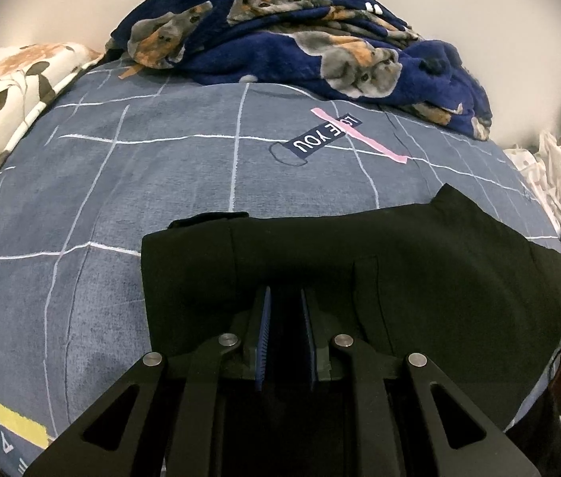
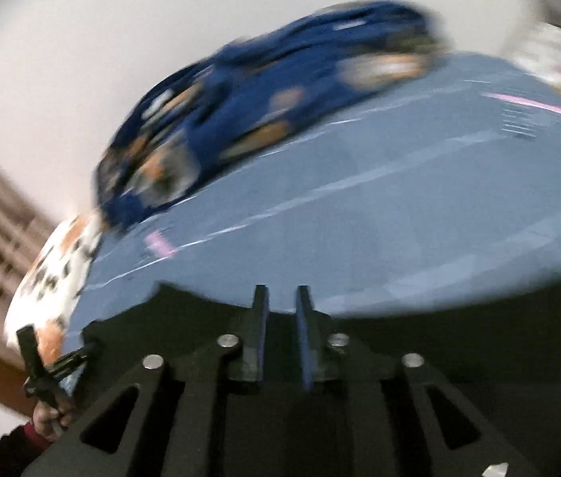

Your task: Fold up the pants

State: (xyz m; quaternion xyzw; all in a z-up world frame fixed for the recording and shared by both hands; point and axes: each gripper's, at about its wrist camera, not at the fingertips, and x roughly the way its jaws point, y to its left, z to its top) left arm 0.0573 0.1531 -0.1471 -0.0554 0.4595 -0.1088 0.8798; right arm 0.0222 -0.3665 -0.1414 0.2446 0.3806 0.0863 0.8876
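Two grippers, one garment: the black pants (image 1: pixel 360 262) lie flat on the bed (image 1: pixel 121 198), spread just ahead of and under the left gripper (image 1: pixel 285 298), their long axis running crosswise to its fingers, with more cloth off to its right; its jaws stand nearly shut, though dark cloth hides whether they pinch a fold; the right gripper (image 2: pixel 282 298) shows a narrow gap with nothing visibly between, its view blurred, the pants' edge just below its fingertips; the left looks nearer for the next fold.
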